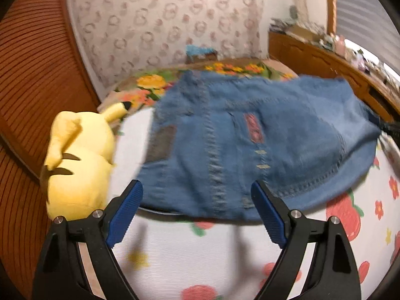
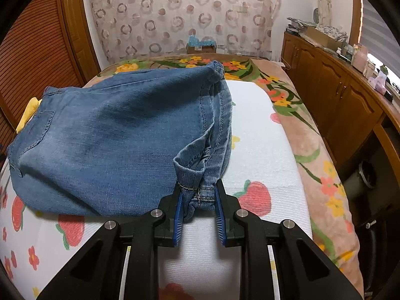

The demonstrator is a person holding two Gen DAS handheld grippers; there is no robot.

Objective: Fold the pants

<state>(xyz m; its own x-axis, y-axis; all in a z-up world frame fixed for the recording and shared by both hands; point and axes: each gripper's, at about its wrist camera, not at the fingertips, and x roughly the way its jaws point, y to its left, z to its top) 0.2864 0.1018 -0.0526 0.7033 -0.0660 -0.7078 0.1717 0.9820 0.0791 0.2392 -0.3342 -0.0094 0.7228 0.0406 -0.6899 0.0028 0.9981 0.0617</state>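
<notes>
Blue denim pants point(image 2: 112, 145) lie folded over in a broad heap on the bed's white strawberry-print sheet point(image 2: 262, 150). My right gripper point(image 2: 197, 195) is shut on a bunched hem corner of the pants at the heap's near right end. In the left wrist view the pants point(image 1: 250, 135) show blurred, with the waistband side and inner label facing me. My left gripper point(image 1: 197, 187) is open and empty, its blue pads wide apart just in front of the near edge of the denim.
A yellow Pikachu plush point(image 1: 77, 160) lies at the bed's left edge beside the pants. A floral blanket point(image 2: 312, 135) covers the bed's right side and far end. A wooden cabinet point(image 2: 332, 95) with clutter stands on the right; a slatted wooden door point(image 2: 32, 57) on the left.
</notes>
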